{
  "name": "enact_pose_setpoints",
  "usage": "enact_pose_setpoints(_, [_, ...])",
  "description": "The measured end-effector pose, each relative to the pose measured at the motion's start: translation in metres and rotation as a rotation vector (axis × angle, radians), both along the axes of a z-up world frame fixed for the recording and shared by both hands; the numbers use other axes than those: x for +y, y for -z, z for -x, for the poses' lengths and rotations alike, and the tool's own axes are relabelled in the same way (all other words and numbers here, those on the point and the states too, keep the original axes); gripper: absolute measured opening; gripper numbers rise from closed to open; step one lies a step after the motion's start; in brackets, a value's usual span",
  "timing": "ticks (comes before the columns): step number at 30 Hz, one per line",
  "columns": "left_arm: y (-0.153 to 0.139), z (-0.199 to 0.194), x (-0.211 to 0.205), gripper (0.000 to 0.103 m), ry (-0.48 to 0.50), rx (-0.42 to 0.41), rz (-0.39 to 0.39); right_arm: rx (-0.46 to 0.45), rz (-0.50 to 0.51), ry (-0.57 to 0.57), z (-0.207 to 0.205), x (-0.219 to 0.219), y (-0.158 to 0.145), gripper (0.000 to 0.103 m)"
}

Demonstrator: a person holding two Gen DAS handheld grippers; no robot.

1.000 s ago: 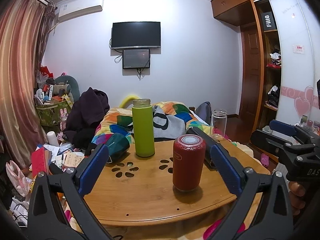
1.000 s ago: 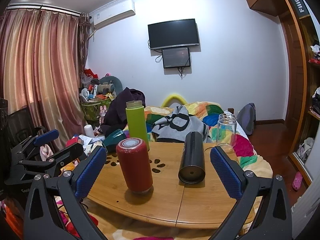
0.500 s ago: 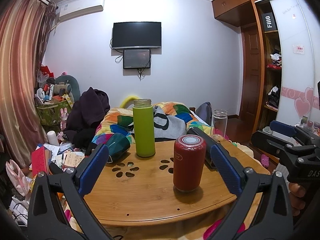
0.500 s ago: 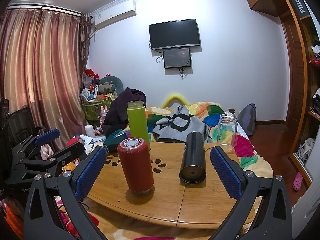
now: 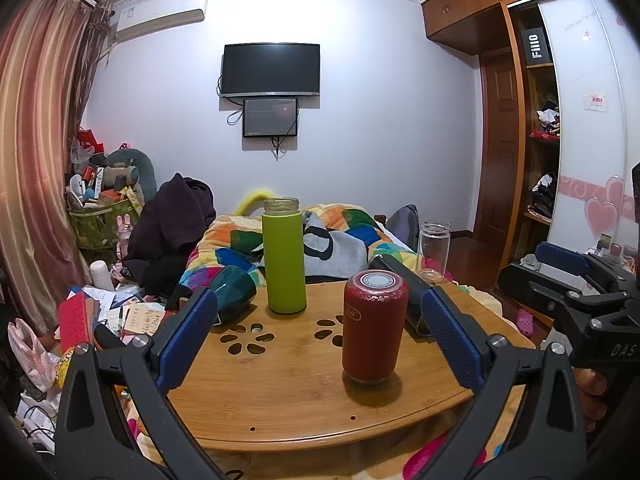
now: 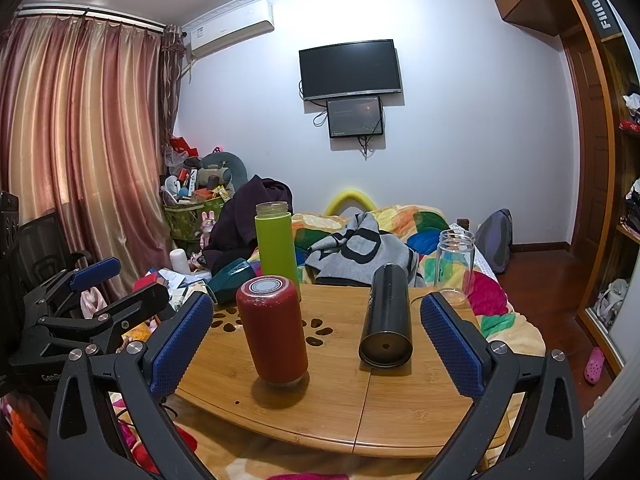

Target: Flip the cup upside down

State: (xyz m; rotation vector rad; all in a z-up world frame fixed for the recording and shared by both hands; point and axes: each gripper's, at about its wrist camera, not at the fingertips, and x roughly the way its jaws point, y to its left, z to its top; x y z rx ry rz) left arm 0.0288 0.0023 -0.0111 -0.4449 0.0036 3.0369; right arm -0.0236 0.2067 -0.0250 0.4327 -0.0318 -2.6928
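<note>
Left gripper (image 5: 318, 308) is spread wide and holds nothing. Right gripper (image 6: 316, 312) is the same: fingers far apart, empty. Both hang low at the bottom of their frames, short of the table (image 5: 280, 392) edge, aimed across the top. That looks like a standoff pose with room to close in on any of the vessels.

Red cup (image 5: 374, 332) stands at centre right of the left view, between the left pads (image 5: 188, 336) but beyond them, with no contact. Its top is a closed disc with a pale ring. In the right view a lighter band shows where it meets the wood, so it may be sitting mouth down, but this can't be confirmed.

Black cup (image 6: 386, 316) lies on its side at centre right of the right view, its round end facing the camera. Whether that end is the base or a lid is unclear.

Green bottle (image 5: 283, 256) stands upright at frame centre with its mouth open. Glass jar (image 6: 456, 264) stands upright at the far right table edge, mouth up. Teal cup (image 5: 232, 292) lies tipped over at the left edge, partly behind the left finger.

The task doesn't say which cup is meant. The scene fits two readings: the red cup is already inverted and the grippers are backed off, or another vessel, such as the black one on its side, is waiting to be turned. The pictures don't settle it.

Judgement: the lying black cup would roll if nudged from the side. The glass jar sits close to the edge.
</note>
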Motion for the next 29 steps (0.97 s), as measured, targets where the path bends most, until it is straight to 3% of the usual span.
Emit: enact_pose_setpoints(29, [0.0003, -0.0006, 0.003, 0.103, 0.026, -0.004, -0.016, 0.007, 0.001, 0.006, 0.0062, 0.0065, -0.0005, 0.103])
